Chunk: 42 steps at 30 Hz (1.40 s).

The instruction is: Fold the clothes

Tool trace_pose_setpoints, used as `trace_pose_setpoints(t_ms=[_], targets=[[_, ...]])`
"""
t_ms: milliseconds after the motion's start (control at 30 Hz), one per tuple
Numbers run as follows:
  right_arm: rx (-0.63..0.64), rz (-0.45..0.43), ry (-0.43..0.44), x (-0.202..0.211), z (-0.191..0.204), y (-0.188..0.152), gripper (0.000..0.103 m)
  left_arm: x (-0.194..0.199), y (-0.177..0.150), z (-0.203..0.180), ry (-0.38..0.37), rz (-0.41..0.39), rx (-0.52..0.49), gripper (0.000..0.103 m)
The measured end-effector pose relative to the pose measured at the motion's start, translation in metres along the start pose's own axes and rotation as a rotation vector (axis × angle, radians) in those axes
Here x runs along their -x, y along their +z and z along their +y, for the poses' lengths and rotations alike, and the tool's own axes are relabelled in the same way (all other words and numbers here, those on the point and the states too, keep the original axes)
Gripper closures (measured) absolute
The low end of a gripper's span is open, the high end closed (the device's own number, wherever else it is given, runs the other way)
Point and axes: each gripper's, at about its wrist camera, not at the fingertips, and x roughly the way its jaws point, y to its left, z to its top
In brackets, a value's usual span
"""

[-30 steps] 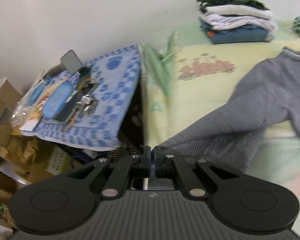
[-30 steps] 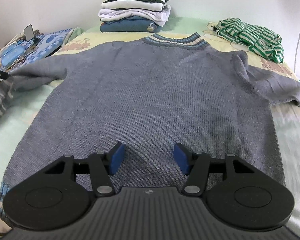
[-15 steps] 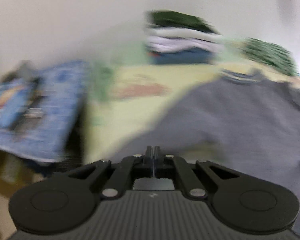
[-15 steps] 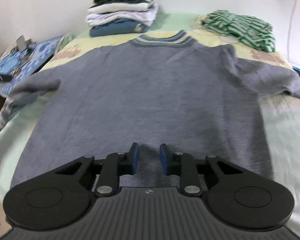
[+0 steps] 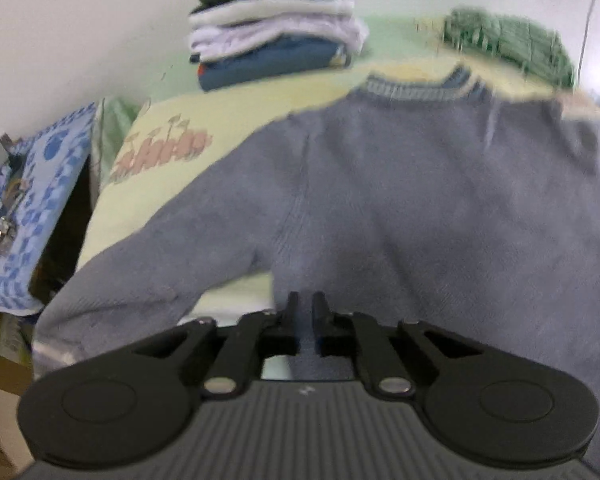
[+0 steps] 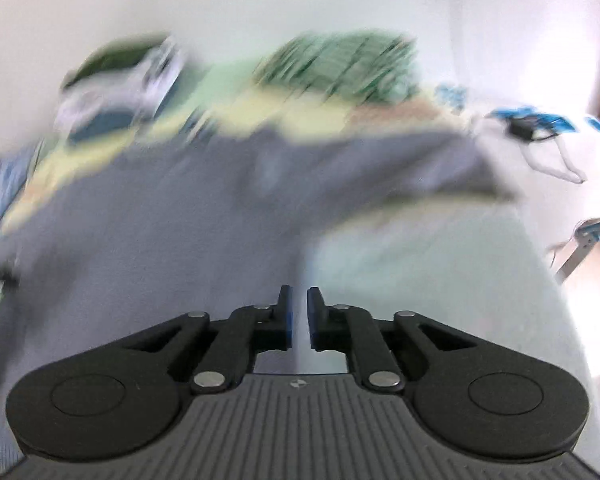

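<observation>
I count one grey sweater (image 5: 440, 200) to fold, spread flat on the bed (image 5: 148, 184) with its striped collar toward the wall. In the left wrist view its one visible sleeve (image 5: 148, 280) runs down toward the bed's near left edge. My left gripper (image 5: 302, 312) sits low at the sweater's side edge, just below the armpit; its two fingers stand a narrow gap apart and I see nothing pinched between them. My right gripper (image 6: 298, 306) shows the same narrow gap, fingers over the sweater's (image 6: 160, 240) right side edge where grey knit meets pale sheet (this view is badly smeared, so I cannot tell whether the tips touch cloth).

At the back there is one stack of folded clothes (image 5: 276, 28); I make out about four layers: dark green on top, white, pale lilac, blue at the bottom. To its right lies one loose green-striped garment (image 5: 508, 44). Off the left of the bed stands one blue-checked cloth (image 5: 48, 184) with clutter on it.
</observation>
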Motion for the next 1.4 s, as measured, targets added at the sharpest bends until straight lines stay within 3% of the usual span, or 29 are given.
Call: trace_pose_setpoints(t_ms=[67,167,267,367,400,533,600,667,733,800,833,967,1067,1200,1400], targets=[[-0.039,-0.010,0.039,-0.018,-0.016,0.022,0.093,-0.004,0.019,-0.020,-0.019,-0.023,0.022,0.094],[0.015,-0.023,0.100,-0.058,-0.014,0.045,0.093,-0.028,0.040,-0.053,-0.001,-0.027,0.027,0.090],[0.036,0.031,0.171,-0.100,-0.010,0.060,0.093,-0.047,0.049,-0.069,0.046,-0.006,0.044,0.090],[0.062,0.027,0.110,-0.111,-0.019,0.067,0.094,-0.054,0.049,-0.070,0.098,-0.001,0.060,0.090],[0.070,0.025,0.077,-0.111,-0.026,0.068,0.103,-0.055,0.047,-0.067,0.114,0.006,0.067,0.090],[0.039,0.016,0.005,-0.100,-0.072,0.072,0.103,-0.054,0.044,-0.057,0.181,0.018,0.091,0.085],[0.007,0.023,0.043,-0.097,-0.095,0.072,0.103,-0.055,0.044,-0.055,0.212,0.027,0.104,0.078],[-0.004,0.034,0.035,-0.090,-0.103,0.074,0.103,-0.054,0.048,-0.060,0.223,0.036,0.103,0.083],[-0.016,0.000,-0.010,-0.074,-0.107,0.075,0.103,-0.048,0.053,-0.072,0.205,0.012,0.079,0.084],[-0.099,-0.013,-0.011,-0.059,-0.125,0.072,0.087,-0.040,0.061,-0.090,0.163,-0.025,0.038,0.082],[-0.155,-0.008,-0.006,-0.054,-0.138,0.070,0.084,-0.038,0.065,-0.100,0.141,-0.043,0.018,0.078],[-0.357,0.064,0.029,-0.045,-0.184,0.056,0.079,-0.042,0.080,-0.143,0.049,-0.066,-0.064,0.076],[-0.478,0.094,0.038,-0.043,-0.205,0.048,0.068,-0.050,0.087,-0.174,-0.010,-0.059,-0.127,0.076],[-0.680,0.100,0.125,-0.050,-0.224,0.041,0.062,-0.059,0.089,-0.211,-0.057,-0.055,-0.211,0.071],[-0.856,0.062,0.170,-0.068,-0.241,0.032,0.064,-0.065,0.091,-0.245,-0.107,-0.044,-0.263,0.069]])
